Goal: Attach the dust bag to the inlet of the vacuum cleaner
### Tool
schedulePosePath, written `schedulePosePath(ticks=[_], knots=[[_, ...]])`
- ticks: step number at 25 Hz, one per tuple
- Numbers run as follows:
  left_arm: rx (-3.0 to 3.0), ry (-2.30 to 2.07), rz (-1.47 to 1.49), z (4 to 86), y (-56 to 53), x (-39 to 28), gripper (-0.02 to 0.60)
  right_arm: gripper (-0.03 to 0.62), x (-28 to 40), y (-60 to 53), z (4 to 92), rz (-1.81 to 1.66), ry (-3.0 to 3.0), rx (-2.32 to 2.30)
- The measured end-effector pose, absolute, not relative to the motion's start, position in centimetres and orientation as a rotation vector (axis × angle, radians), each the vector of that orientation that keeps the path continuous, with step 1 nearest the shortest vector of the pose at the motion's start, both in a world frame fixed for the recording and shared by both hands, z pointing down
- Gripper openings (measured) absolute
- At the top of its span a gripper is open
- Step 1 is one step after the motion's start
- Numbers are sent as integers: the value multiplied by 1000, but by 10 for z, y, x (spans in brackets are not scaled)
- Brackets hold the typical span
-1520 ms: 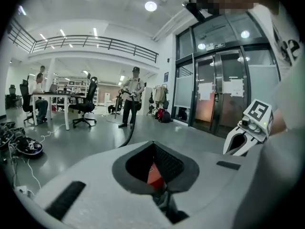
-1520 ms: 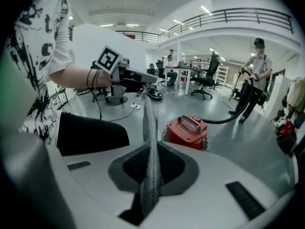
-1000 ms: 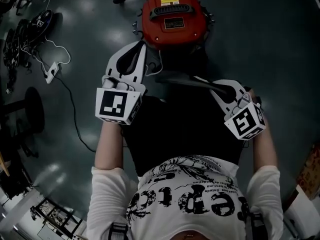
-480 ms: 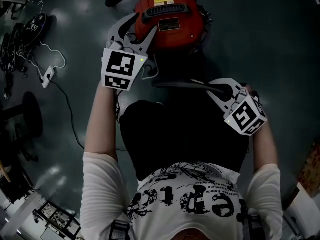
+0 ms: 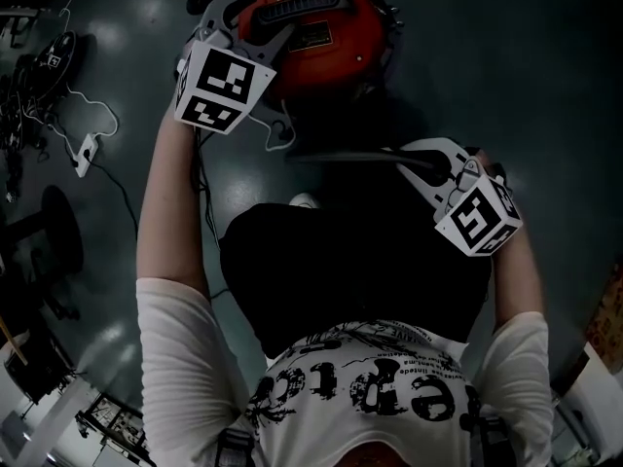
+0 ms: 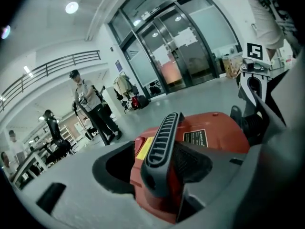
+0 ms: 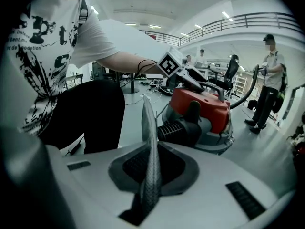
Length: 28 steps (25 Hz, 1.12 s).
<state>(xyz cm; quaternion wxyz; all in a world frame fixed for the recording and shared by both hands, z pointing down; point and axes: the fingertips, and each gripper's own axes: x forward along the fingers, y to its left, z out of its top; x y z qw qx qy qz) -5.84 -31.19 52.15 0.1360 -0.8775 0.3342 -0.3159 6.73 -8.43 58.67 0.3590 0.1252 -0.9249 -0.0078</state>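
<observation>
Left gripper (image 6: 167, 175) jaws opening astride vacuum (image 5: 331, 42) handle (image 6: 162, 142), pads off it. Right gripper (image 7: 150, 173) clamps bag (image 7: 148, 123) edge. Risk: vacuum unsteadied, may shift; thin bag could slip or tear.

A red round vacuum cleaner (image 5: 336, 42) stands ahead, its black ribbed handle (image 6: 162, 140) between the left gripper (image 5: 255, 22)'s opening jaws, the flat grey dust bag (image 7: 150, 147) in the right gripper (image 5: 414, 159) nearer the person (image 5: 360, 387).

- vacuum cleaner (image 5: 331, 52): top cut off by the head view's edge at 12 o'clock; label (image 5: 313, 39) print too small to read.
- dust bag (image 5: 341, 155): dark, its 6 o'clock outline lost against black trousers (image 5: 341, 261).
</observation>
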Motion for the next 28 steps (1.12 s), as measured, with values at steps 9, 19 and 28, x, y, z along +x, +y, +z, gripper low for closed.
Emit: schedulePosePath(ticks=[9, 19, 28], knots=[[-2534, 880, -889, 523, -313, -40, 185, 26, 70, -96, 588, -137, -2356, 430], [-2541, 847, -920, 523, -311, -40, 176, 43, 63, -108, 584, -246, -2260, 592], [-2544, 844, -920, 523, -310, -41, 176, 51, 65, -110, 584, -94, -2251, 846]])
